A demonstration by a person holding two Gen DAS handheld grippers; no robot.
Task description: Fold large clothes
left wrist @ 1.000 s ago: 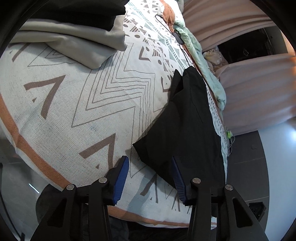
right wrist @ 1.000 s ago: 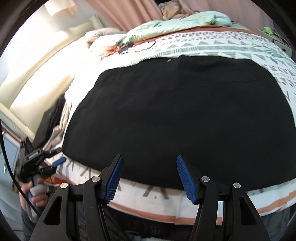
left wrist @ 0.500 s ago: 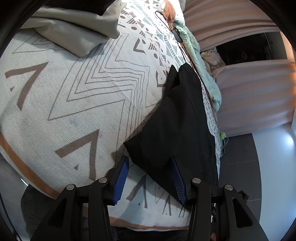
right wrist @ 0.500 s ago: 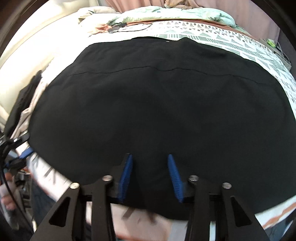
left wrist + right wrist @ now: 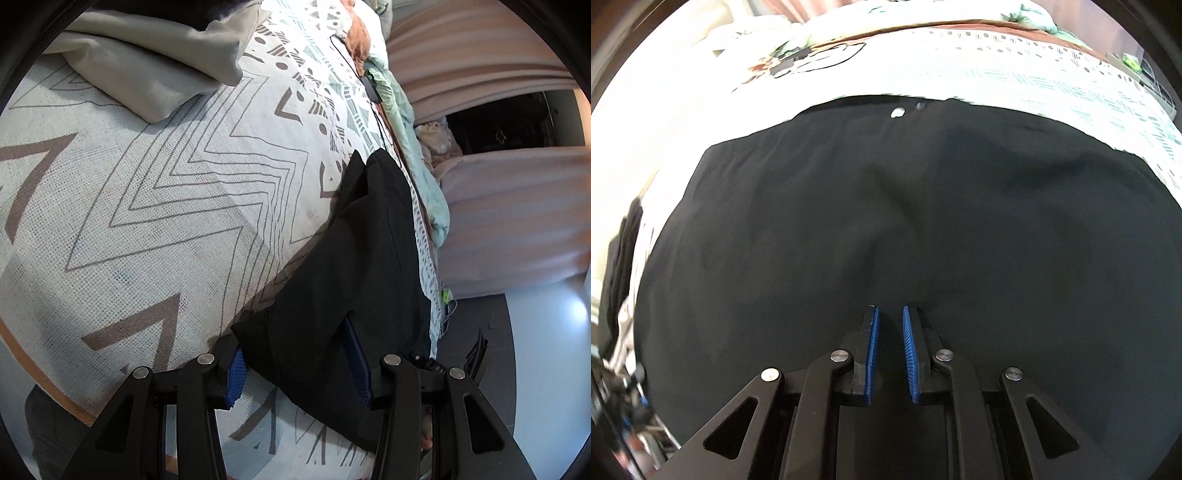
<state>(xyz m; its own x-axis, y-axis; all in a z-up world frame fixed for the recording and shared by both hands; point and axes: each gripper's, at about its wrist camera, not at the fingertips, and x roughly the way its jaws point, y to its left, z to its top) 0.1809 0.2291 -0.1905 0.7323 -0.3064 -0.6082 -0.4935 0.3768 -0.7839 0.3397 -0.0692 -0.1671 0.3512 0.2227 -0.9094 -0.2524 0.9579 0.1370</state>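
Note:
A large black garment (image 5: 362, 266) lies on a patterned bedspread (image 5: 155, 206). In the left wrist view my left gripper (image 5: 295, 354) is open, and the garment's near corner lies between its blue pads (image 5: 236, 373). In the right wrist view the garment (image 5: 886, 221) fills most of the frame. My right gripper (image 5: 888, 332) is nearly shut, its blue pads (image 5: 873, 350) a narrow gap apart, low over the cloth's near edge. Whether cloth is pinched between them I cannot tell.
A grey garment (image 5: 155, 62) lies bunched at the far left of the bed. A mint blanket (image 5: 413, 147) and a black cable (image 5: 369, 85) lie along the far side. Pink curtains (image 5: 509, 206) and dark floor (image 5: 491, 369) are to the right.
My right gripper has moved in over the black garment and its jaws have closed from wide open to nearly shut. My left gripper has slid forward around the garment's corner, still open.

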